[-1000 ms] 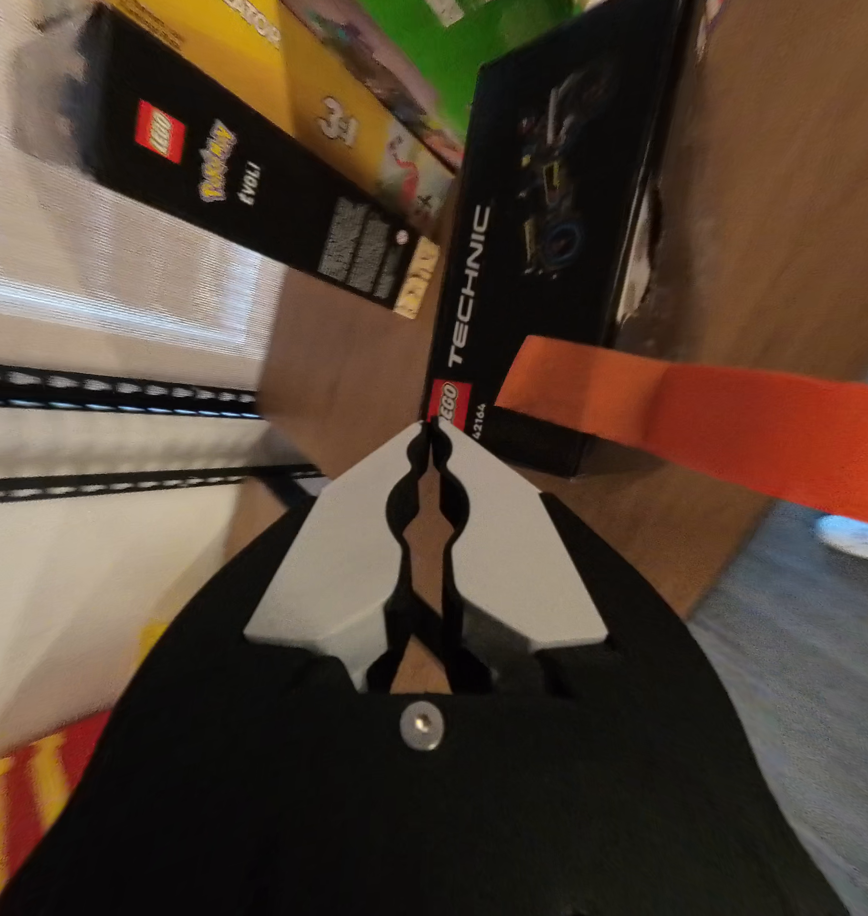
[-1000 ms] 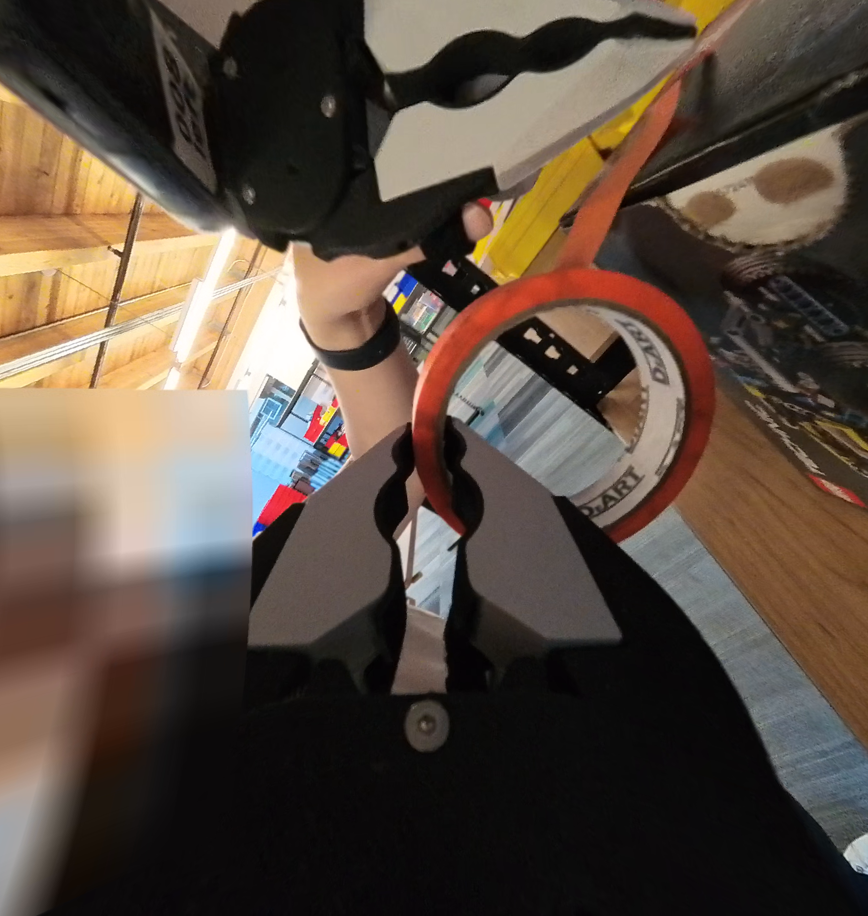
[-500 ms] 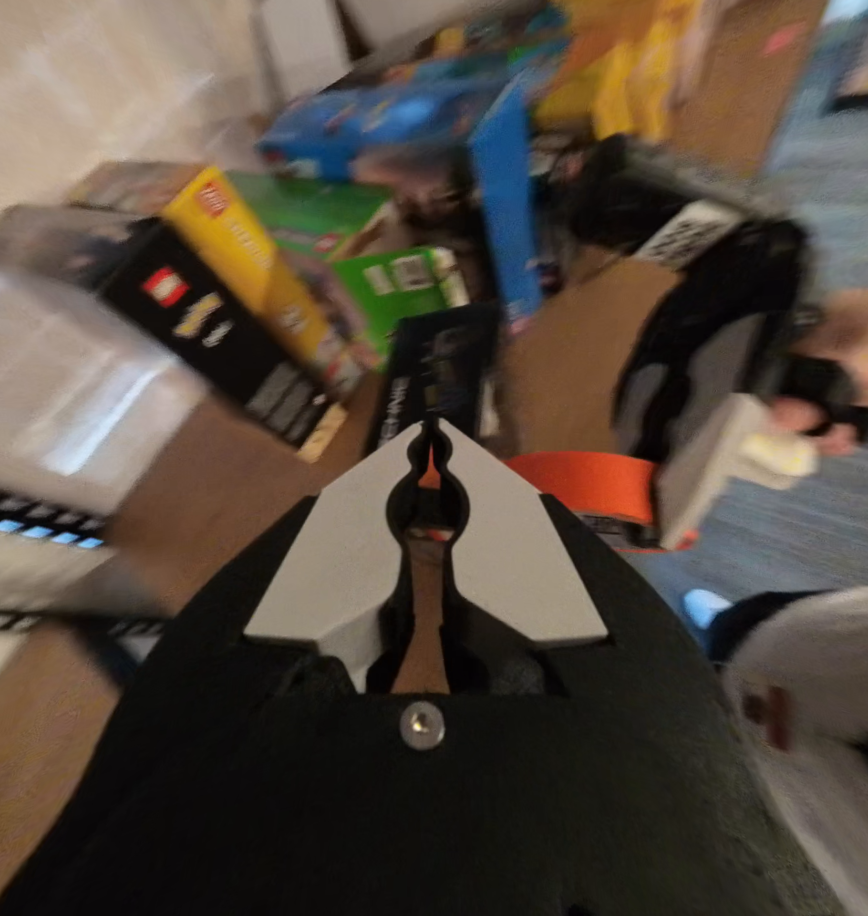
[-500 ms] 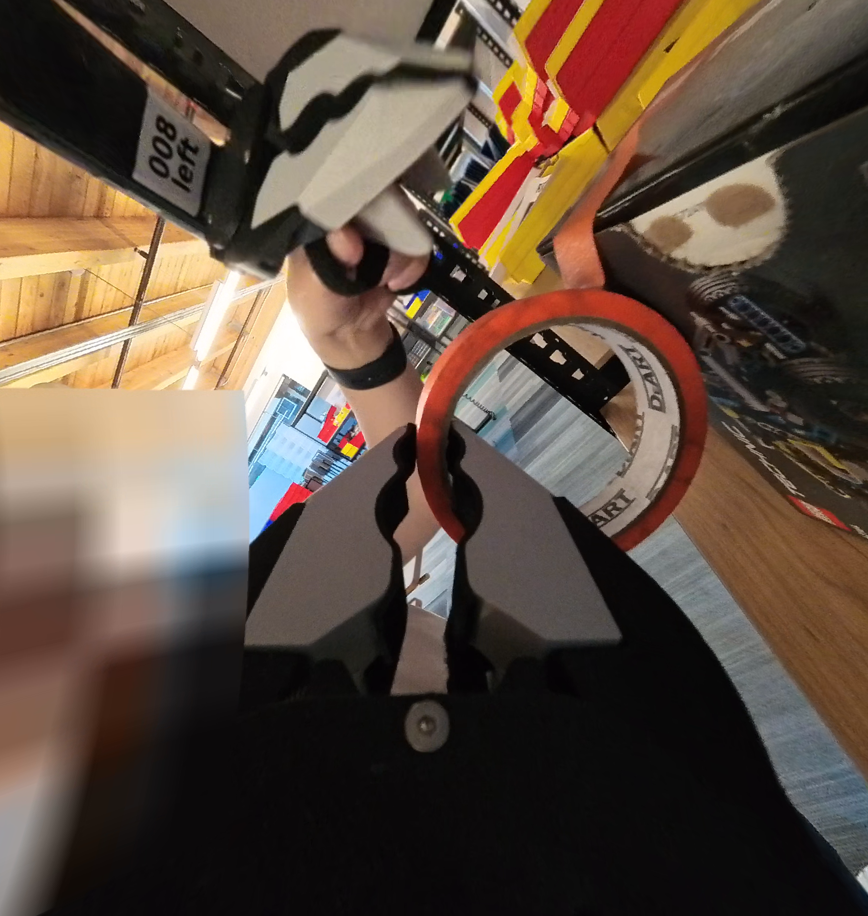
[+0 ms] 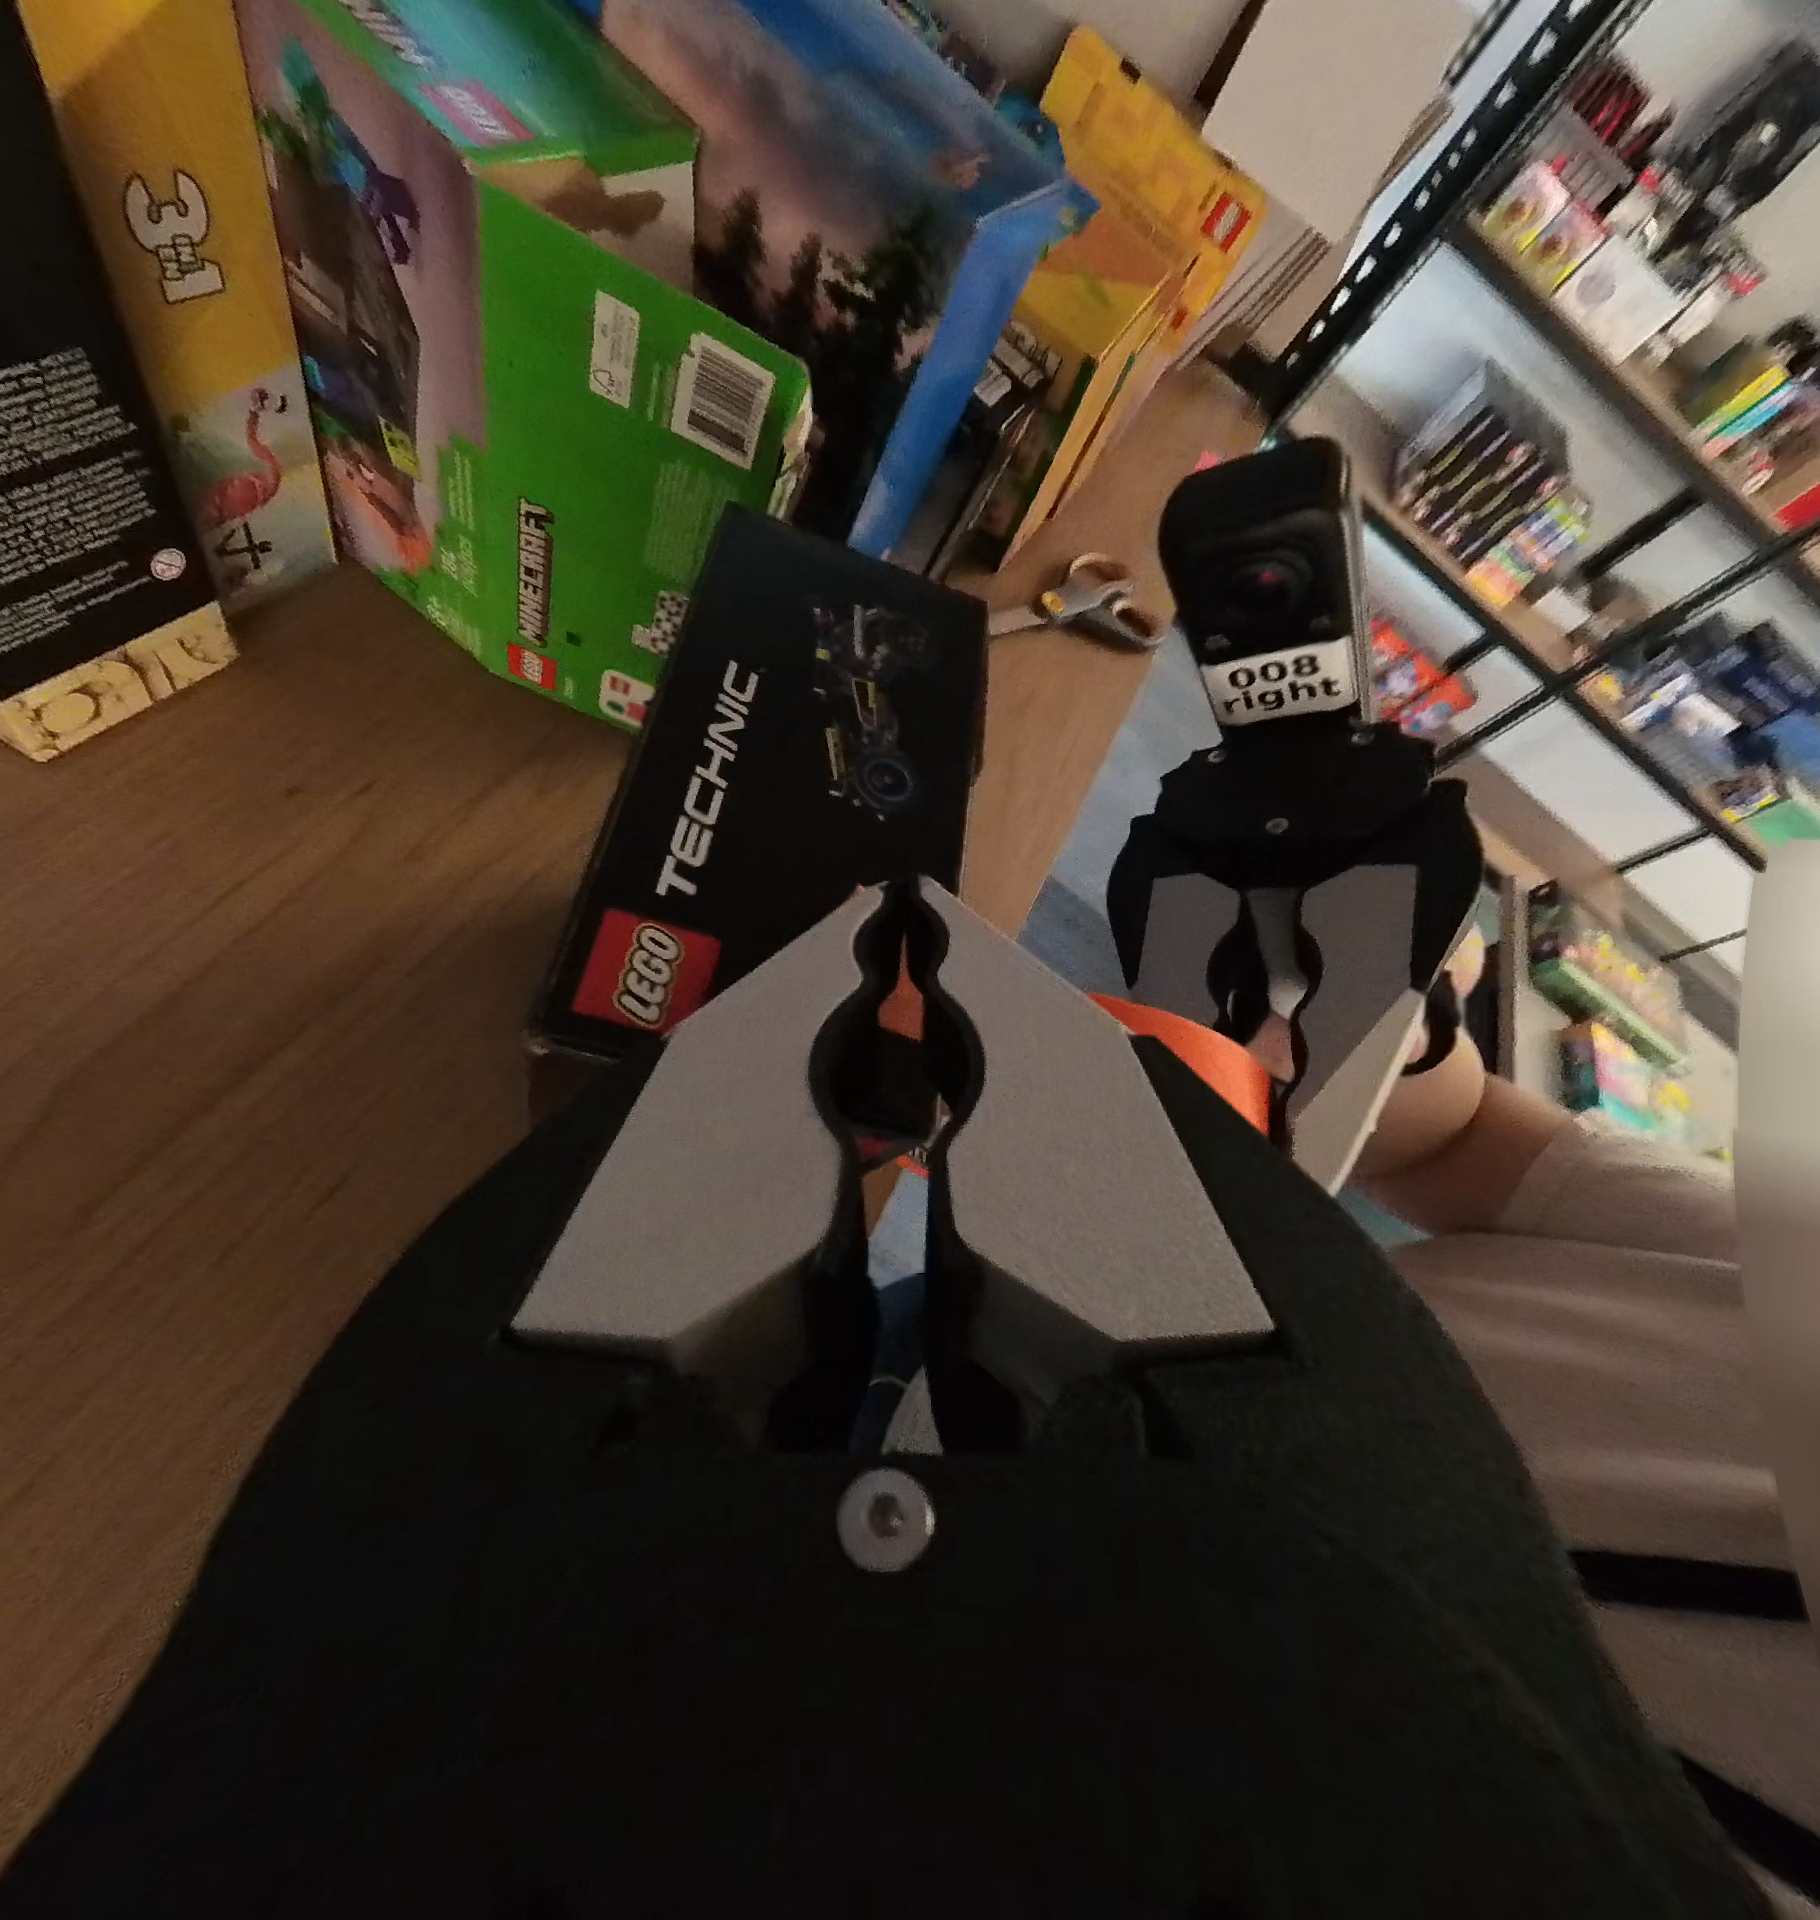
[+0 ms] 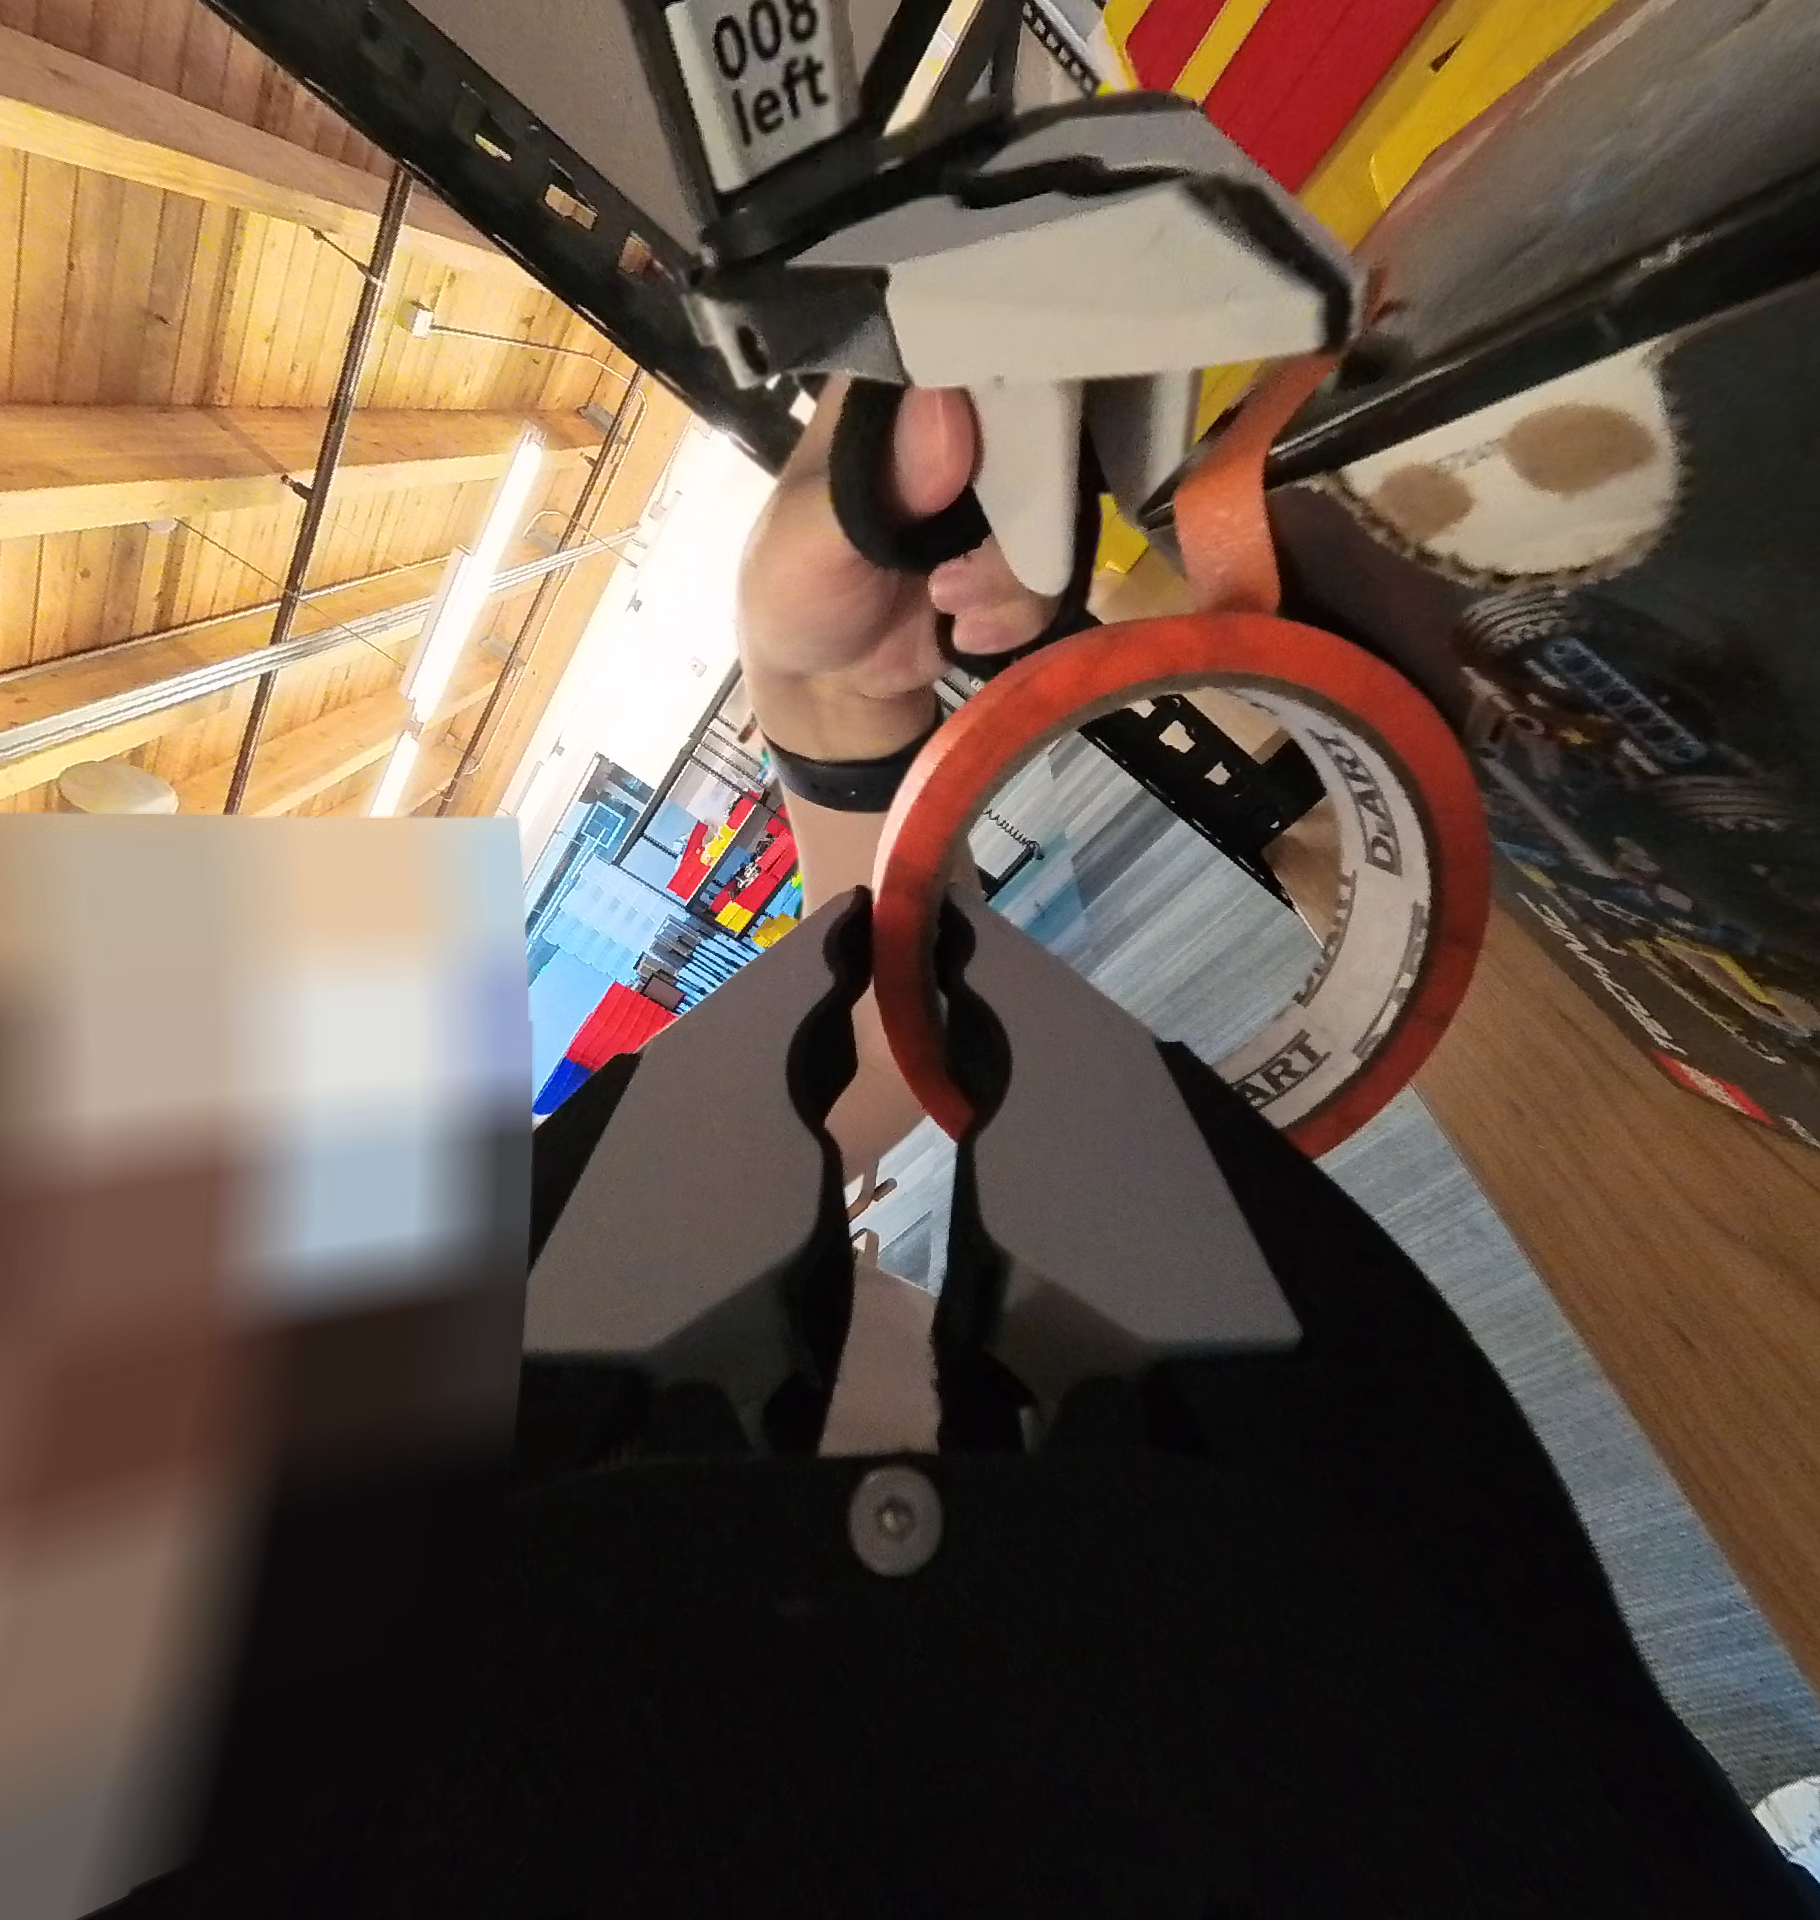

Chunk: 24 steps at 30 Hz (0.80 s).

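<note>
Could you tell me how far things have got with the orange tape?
Done: an orange tape strip is pulled off the orange tape roll, reaching the black cardboard box. In hand: right gripper grips the roll, left gripper the strip. Left: strip uncut; scissors untouched.

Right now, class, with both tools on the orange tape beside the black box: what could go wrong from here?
1. The right tool grips only the thin rim of the tape roll; a tug might twist it loose.
2. The short pulled strip runs to the black box, near the wooden table edge; pulling could drag it off.
3. Slack tape may fold and stick to itself by the left tool.
</note>
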### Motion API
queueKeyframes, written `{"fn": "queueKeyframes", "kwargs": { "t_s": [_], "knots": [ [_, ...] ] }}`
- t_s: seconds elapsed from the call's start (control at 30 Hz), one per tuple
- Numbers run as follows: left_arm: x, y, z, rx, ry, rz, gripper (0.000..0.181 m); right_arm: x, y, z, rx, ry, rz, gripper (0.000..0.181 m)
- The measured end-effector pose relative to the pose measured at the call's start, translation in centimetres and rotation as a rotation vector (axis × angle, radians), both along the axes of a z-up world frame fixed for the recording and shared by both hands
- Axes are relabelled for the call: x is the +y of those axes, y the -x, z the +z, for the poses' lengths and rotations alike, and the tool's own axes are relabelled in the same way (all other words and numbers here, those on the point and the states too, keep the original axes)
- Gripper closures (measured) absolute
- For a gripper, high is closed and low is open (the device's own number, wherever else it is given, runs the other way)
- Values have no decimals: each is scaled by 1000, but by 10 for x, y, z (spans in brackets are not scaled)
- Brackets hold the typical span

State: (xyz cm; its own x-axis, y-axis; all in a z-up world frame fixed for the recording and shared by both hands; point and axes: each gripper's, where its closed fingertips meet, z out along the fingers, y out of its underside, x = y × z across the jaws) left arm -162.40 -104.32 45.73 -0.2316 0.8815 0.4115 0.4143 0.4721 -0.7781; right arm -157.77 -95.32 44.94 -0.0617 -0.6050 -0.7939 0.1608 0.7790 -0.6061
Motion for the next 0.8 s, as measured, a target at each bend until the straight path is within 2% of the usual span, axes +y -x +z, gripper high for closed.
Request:
{"fn": "queueKeyframes", "kwargs": {
  "t_s": [0.27, 0.43, 0.53, 0.63, 0.8],
  "knots": [
    [-12, -3, 1, 189, -153, 40, 181, 0, 1, 0, -2, 5, 8, 173],
    [-26, -10, 3, 263, -110, 138, 181, 0, 1, 0, -8, 5, 15, 173],
    [-12, -12, 19, 364, -91, 115, 181, 0, 2, 0, -11, 4, 18, 173],
    [-5, -10, 2, 267, -25, 99, 181, 0, 1, 0, -9, 2, 22, 173],
    [-22, -18, 3, 311, -32, 161, 181, 0, 1, 0, -5, 7, 23, 173]
  ]
}}
